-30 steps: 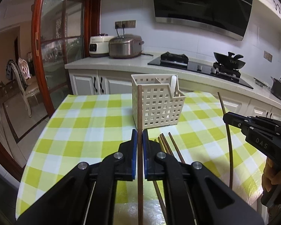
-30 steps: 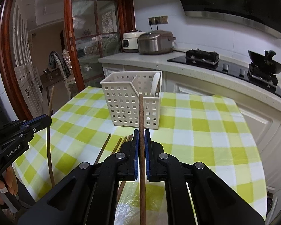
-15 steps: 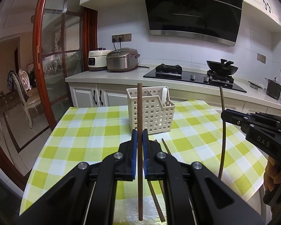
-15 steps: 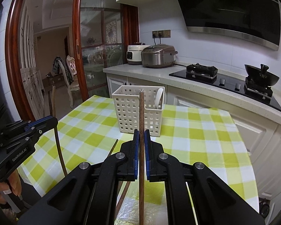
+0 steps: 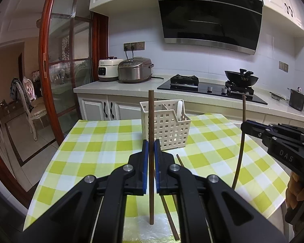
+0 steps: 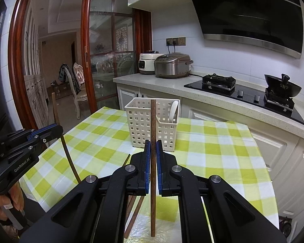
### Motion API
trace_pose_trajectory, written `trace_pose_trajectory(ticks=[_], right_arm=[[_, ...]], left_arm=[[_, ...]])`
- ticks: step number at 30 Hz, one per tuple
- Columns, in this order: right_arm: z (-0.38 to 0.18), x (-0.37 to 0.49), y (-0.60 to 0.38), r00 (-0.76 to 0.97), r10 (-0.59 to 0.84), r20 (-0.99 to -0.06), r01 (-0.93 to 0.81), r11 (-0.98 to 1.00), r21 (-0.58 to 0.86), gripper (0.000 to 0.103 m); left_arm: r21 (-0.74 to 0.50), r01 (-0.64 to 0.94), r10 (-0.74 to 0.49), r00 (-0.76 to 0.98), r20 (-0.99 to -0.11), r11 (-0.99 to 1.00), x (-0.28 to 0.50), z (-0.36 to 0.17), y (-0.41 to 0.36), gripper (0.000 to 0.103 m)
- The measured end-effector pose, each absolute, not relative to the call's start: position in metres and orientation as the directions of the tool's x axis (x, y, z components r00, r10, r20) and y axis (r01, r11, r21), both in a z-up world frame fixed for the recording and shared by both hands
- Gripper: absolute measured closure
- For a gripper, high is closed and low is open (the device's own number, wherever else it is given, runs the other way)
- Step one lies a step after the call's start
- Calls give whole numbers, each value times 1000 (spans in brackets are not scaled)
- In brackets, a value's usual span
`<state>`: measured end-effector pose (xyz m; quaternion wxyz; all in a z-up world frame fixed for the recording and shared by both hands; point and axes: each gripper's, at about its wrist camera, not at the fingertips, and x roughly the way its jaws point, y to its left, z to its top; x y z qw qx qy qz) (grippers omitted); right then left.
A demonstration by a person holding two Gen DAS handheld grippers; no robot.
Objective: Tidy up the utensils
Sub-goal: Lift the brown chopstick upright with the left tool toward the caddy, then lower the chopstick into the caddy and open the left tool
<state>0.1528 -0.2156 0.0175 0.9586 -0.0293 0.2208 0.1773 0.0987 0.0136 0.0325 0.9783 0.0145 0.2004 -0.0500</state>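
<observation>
Left gripper (image 5: 150, 149) clamping chopstick (image 5: 151, 121) upright, clear of desk (image 5: 91, 141); right gripper (image 6: 153, 151) pinching second chopstick (image 6: 153, 125) likewise. Vertical hold likely easing drop into basket (image 5: 172, 129) ahead. Spare chopsticks (image 5: 170, 212) lying below.

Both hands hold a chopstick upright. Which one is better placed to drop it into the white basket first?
Probably neither clearly. The left hand-held gripper and the right hand-held gripper each clamp a chopstick lined up before the basket. The white spoon occupies the right compartment.

Both wrist views face the basket (image 5: 165, 126) across the table (image 6: 212, 141), side by side
</observation>
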Motion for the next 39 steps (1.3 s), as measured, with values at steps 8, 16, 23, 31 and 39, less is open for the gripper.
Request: trace_pose_trajectory(ticks=[8, 16, 23, 31, 39], right_arm=[[24, 153, -212, 846, 330, -419, -361, 933, 8, 97], [31, 161, -208, 854, 327, -405, -361, 932, -10, 97], [38, 177, -206, 857, 324, -402, -362, 932, -22, 97], [56, 221, -213, 850, 334, -408, -366, 931, 0, 97], [82, 274, -215, 841, 350, -414, -372, 928, 28, 97]], left_arm=[[14, 110, -96, 920, -380, 994, 99, 36, 13, 97], [12, 104, -92, 924, -372, 994, 103, 41, 12, 97], [5, 120, -110, 925, -363, 993, 112, 53, 14, 97], [6, 170, -156, 918, -364, 985, 154, 89, 14, 97], [26, 176, -156, 924, -348, 984, 211, 132, 7, 97]])
